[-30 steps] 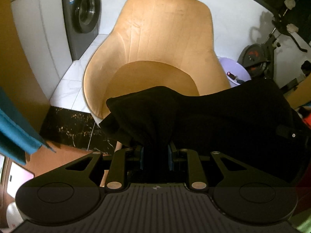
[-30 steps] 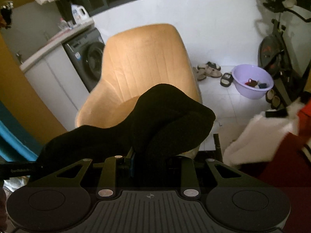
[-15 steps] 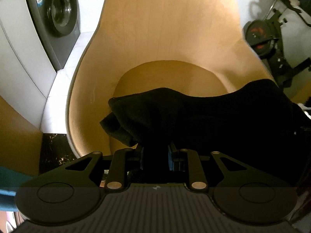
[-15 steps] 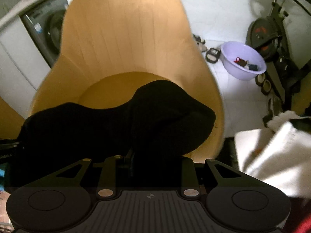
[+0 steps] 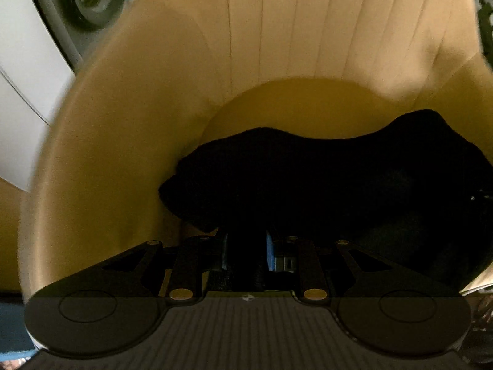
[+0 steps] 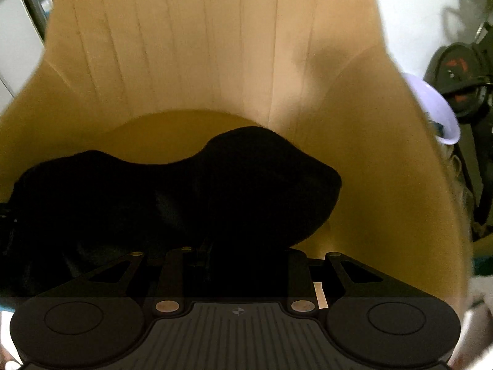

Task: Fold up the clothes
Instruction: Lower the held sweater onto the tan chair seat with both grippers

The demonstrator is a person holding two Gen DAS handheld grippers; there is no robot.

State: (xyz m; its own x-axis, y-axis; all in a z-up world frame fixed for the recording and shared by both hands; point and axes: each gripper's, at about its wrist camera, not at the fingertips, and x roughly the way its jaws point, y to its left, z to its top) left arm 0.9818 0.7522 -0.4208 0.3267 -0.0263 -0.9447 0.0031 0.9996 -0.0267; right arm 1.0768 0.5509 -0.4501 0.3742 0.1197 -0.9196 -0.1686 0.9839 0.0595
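black ribbed left gripper (image 5: 246, 246), blue pads (image 5: 270, 251), brass-coloured screws.

Carrier: tan padded chair (image 5: 277, 46) with a ribbed back and a darker round seat (image 6: 172, 137).
On it: a black garment (image 5: 323, 178), contact unclear.

The garment (image 5: 323, 185) is black, soft and thick-looking, bunched into a wide, humped band over the chair (image 5: 277, 46) seat. Its near edge is gathered at two spots, and the cloth sags between them, low above the seat cushion.
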